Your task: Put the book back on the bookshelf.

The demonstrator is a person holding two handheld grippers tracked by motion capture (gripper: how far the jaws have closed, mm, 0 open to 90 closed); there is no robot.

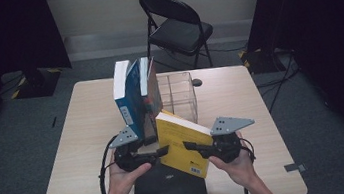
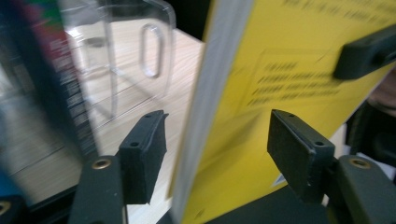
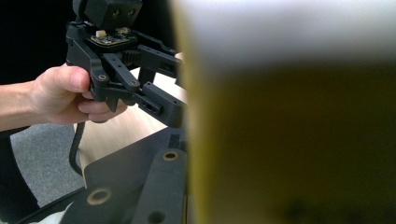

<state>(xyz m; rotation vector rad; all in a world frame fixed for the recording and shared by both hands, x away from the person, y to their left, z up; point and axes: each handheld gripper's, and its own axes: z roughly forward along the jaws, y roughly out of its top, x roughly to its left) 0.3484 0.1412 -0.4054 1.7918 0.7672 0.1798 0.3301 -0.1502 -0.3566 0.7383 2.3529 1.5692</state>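
A yellow book (image 1: 182,143) hangs tilted above the table's front middle, between the two grippers. My right gripper (image 1: 188,147) is shut on its right side; one of its fingers (image 2: 366,51) presses on the yellow cover (image 2: 289,79). My left gripper (image 1: 163,151) is open. In the left gripper view, the left gripper (image 2: 219,156) straddles the book's white page edge (image 2: 210,93) with a gap on each side. The book (image 3: 289,140) is a close blur in the right gripper view, beside one black finger (image 3: 161,186), and the left gripper (image 3: 156,100) shows in a hand behind.
A blue book (image 1: 127,98) and a reddish one (image 1: 151,87) lean upright against a clear acrylic divider rack (image 1: 179,93) at mid-table. A flat black object (image 1: 169,188), perhaps a closed laptop, lies at the front edge. A black folding chair (image 1: 176,26) stands beyond the table.
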